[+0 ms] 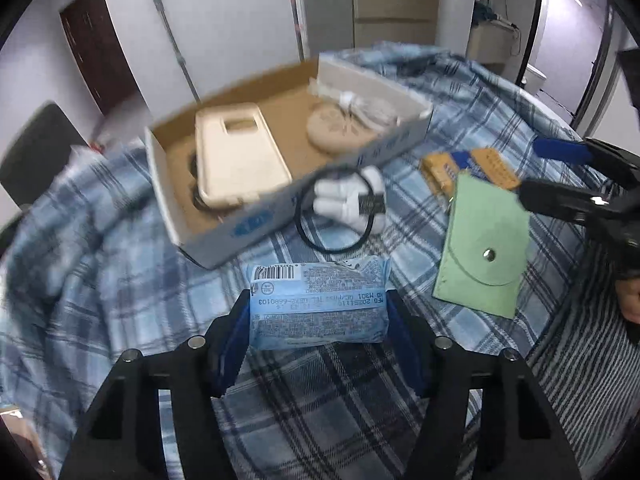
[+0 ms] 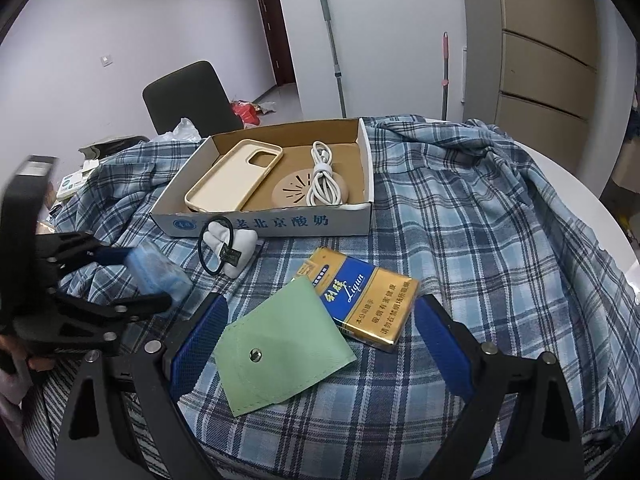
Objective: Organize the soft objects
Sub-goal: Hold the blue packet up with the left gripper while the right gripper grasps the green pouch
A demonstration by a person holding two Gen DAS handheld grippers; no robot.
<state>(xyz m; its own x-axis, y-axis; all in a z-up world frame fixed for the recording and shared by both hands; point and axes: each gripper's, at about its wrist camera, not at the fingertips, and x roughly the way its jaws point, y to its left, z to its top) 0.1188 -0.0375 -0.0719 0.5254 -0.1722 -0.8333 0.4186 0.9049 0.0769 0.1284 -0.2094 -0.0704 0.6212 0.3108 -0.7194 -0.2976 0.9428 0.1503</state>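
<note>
My left gripper (image 1: 318, 312) is shut on a light blue tissue pack (image 1: 318, 304) and holds it above the plaid cloth, in front of the cardboard box (image 1: 256, 216); it also shows in the right wrist view (image 2: 158, 276). My right gripper (image 2: 320, 328) is open, its fingers either side of a green snap pouch (image 2: 280, 352) that lies on the cloth. A blue and gold cigarette pack (image 2: 360, 300) lies partly under the pouch. A white plush piece (image 2: 232, 246) with a black hair tie (image 2: 212, 244) lies by the box front.
The box (image 2: 280, 222) holds a beige phone case (image 2: 236, 176), a coiled white cable (image 2: 324, 178) and a round beige pad (image 2: 294, 190). The blue plaid cloth (image 2: 460, 240) covers a round white table. A dark chair (image 2: 188, 96) stands behind.
</note>
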